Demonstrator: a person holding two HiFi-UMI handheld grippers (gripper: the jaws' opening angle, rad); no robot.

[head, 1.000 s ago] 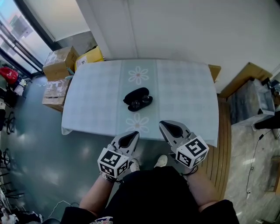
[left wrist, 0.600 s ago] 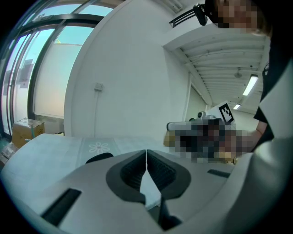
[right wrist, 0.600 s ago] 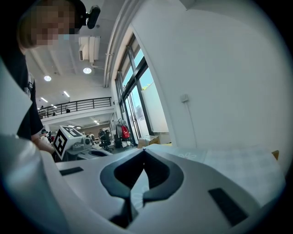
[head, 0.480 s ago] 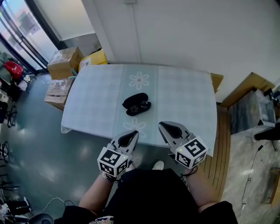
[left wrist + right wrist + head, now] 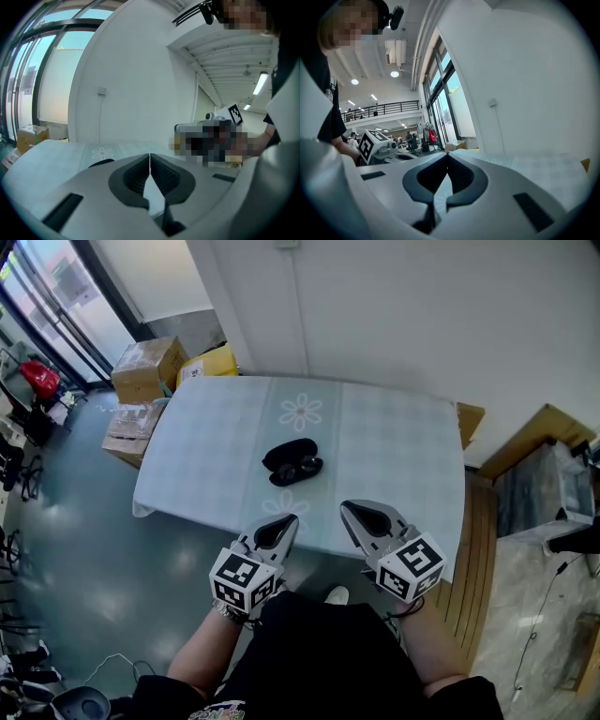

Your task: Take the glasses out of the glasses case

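No words, numbers or brand names can be read. The left gripper (image 5: 282, 523) and right gripper (image 5: 353, 511) carry only black-and-white square patterns. Labels on the cardboard boxes (image 5: 145, 369) are too small to read.

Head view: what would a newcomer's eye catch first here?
The black glasses case lies alone at the middle of the pale checked table. Nearer the person, the left gripper and right gripper hang shut at the table's near edge, apart from the case.
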